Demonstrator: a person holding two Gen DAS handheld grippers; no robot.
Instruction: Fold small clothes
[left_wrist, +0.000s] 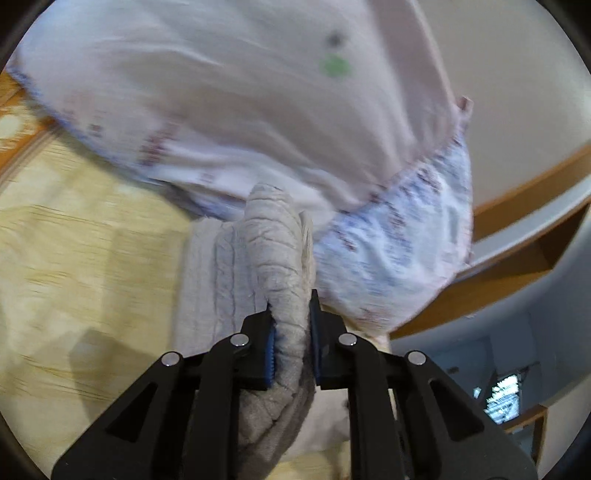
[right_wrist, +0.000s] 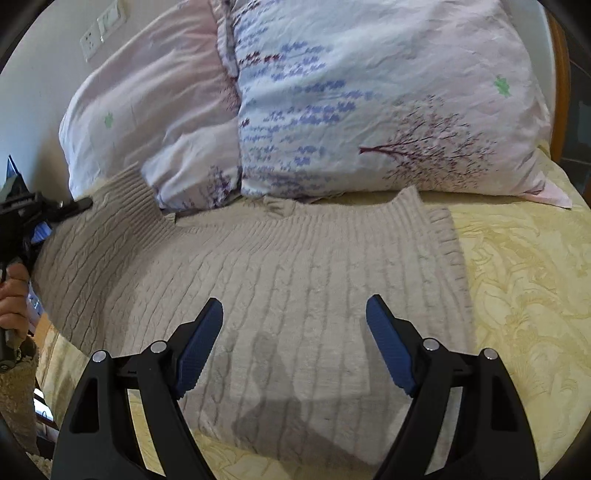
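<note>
Yellow bedspread (right_wrist: 517, 277); left gripper (left_wrist: 291, 332) clamps lifted knit sweater (right_wrist: 295, 288) edge; right gripper (right_wrist: 295, 350) hovers, fingers apart

A beige cable-knit sweater (right_wrist: 280, 280) lies spread flat on the yellow bedspread (right_wrist: 524, 280), ribbed edge toward the pillows (right_wrist: 369, 110); its left part is lifted, bunched into a fold.

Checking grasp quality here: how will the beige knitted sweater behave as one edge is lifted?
Probably floppy: the beige knitted sweater bunches into a fold between the left hand-held gripper pads. Its thick cable knit suggests some weight, so the rest likely drags. The textured knit seems unlikely to slip.
</note>
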